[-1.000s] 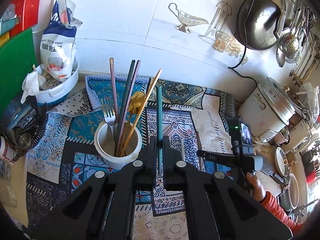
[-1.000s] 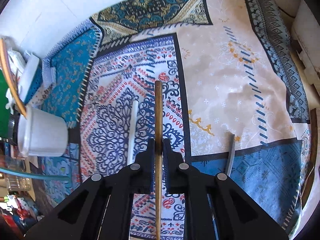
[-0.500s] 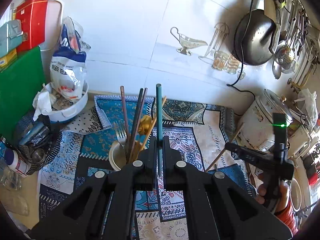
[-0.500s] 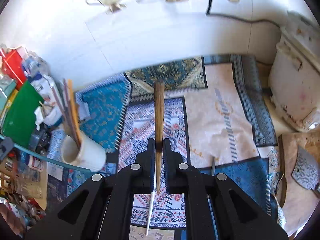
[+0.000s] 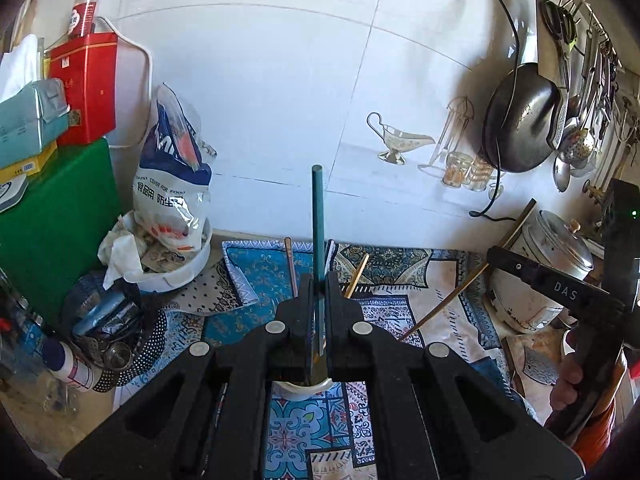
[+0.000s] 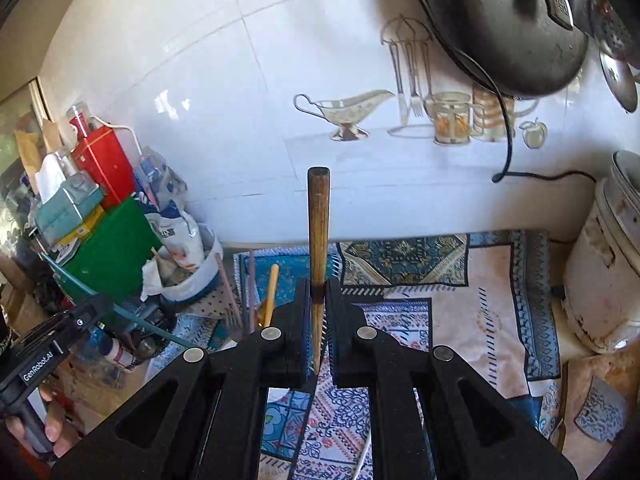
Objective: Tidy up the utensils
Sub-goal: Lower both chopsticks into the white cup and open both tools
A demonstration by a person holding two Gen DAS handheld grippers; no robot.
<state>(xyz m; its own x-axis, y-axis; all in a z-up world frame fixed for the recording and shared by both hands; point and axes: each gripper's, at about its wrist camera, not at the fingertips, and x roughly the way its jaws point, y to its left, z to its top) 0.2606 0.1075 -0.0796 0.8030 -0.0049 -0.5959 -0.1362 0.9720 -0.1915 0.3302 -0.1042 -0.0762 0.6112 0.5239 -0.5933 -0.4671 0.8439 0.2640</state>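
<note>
Glossy wall tiles — matt wooden stick.

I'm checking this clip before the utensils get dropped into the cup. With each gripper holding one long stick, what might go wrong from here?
1. The left gripper pinches the teal stick low, with most of its length above the fingers, so the stick may pivot or slip.
2. The cup is mostly hidden under the left gripper and already holds utensils, so aiming is hard and the stick may catch on them.
3. The right gripper and its wooden stick are close to the other gripper; the two sticks may collide.
</note>
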